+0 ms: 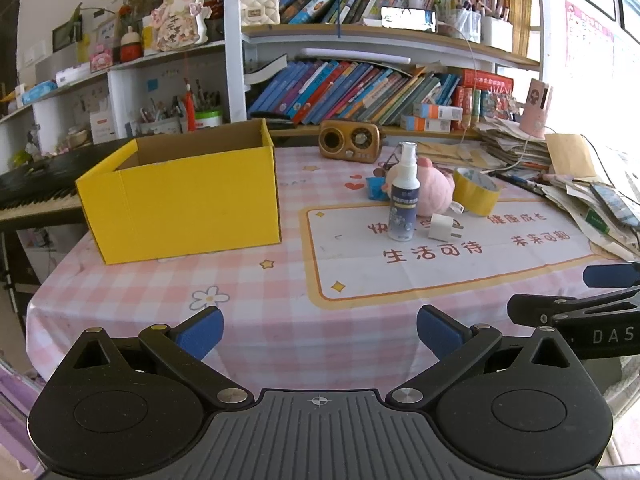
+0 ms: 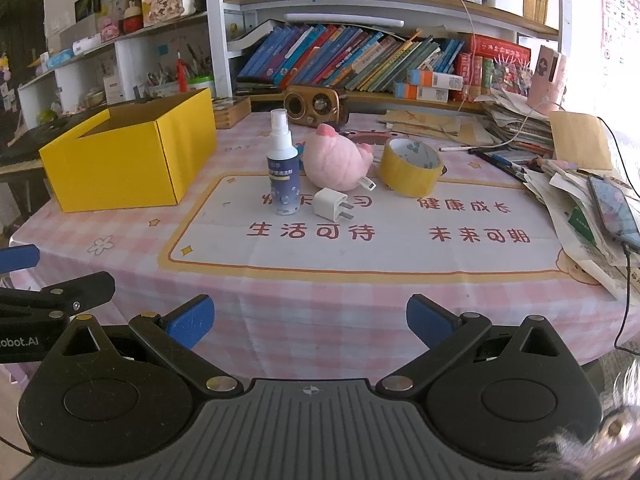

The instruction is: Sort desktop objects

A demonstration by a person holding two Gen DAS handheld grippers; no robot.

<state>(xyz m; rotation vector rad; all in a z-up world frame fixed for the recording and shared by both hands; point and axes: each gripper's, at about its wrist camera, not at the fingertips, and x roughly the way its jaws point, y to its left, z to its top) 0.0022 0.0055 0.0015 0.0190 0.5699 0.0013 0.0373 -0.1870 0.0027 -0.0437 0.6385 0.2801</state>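
Both grippers hover at the near edge of the table, well short of the objects. The left gripper [image 1: 320, 330] has its blue-padded jaws spread wide with nothing between them, and the right gripper [image 2: 310, 320] is likewise wide apart and empty; in the left wrist view the right one juts in at the right edge, and the left one shows at the left edge of the right wrist view. On the pink checked tablecloth [image 2: 328, 292] a yellow box [image 1: 180, 196] stands at the left, its top open, apart from the other things. Toward the middle, a spray bottle [image 2: 283, 164] stands upright with its clear cap on. Just to its right lies a white charger [image 2: 330, 204] on its side, prongs pointing right. Behind the charger rests a pink plush [image 2: 336, 162], and to the right of the plush a roll of yellow tape [image 2: 410, 166] stands tilted, near the plush; whether they touch I cannot tell. A small blue thing [image 1: 376, 188] sits behind the bottle, beside the plush, too hidden to identify. Farther back a brown radio [image 1: 349, 141] stands by the bookshelf. At the right, a heap of papers [image 2: 576, 200] carries a phone [image 2: 614, 208] with a cable plugged in.
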